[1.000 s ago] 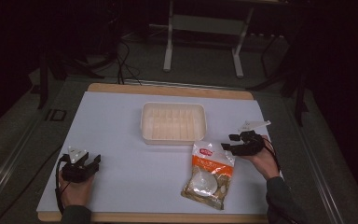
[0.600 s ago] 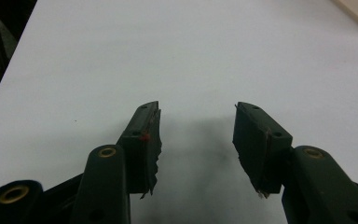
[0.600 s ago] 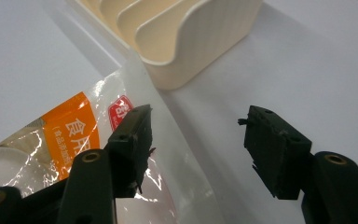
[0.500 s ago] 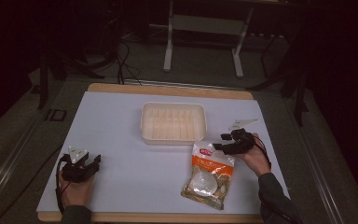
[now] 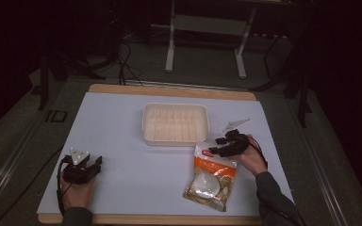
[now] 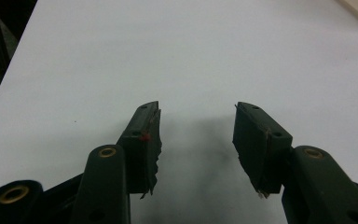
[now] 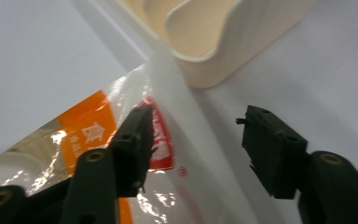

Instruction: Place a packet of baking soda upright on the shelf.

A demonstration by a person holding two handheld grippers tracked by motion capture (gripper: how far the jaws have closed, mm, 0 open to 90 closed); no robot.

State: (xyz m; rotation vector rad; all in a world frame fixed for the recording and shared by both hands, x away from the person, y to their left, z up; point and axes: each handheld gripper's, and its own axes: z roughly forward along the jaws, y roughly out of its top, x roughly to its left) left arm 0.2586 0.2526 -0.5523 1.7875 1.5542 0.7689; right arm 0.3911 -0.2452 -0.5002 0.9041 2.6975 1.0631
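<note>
A clear and orange food bag point(image 5: 211, 176) lies on the white table, front right, its top edge near the cream tray point(image 5: 147, 127). My right gripper point(image 5: 215, 145) is open at the bag's top right corner. In the right gripper view the jaws of that gripper point(image 7: 196, 135) straddle the bag's clear top seal point(image 7: 186, 140), with the tray's corner point(image 7: 214, 56) just beyond. My left gripper point(image 5: 94, 165) rests at the front left of the table, held by a hand. In the left gripper view, the left gripper point(image 6: 196, 126) stands open over bare white table.
The table point(image 5: 122, 117) has a wooden rim, and dark floor with stand legs and cables lies beyond it. A small white piece point(image 5: 237, 124) lies right of the tray. The person's right forearm point(image 5: 273, 197) comes in from the bottom right.
My right gripper has moved left and slightly forward, from beside the bag to the bag's top corner. The left gripper has stayed in place.
</note>
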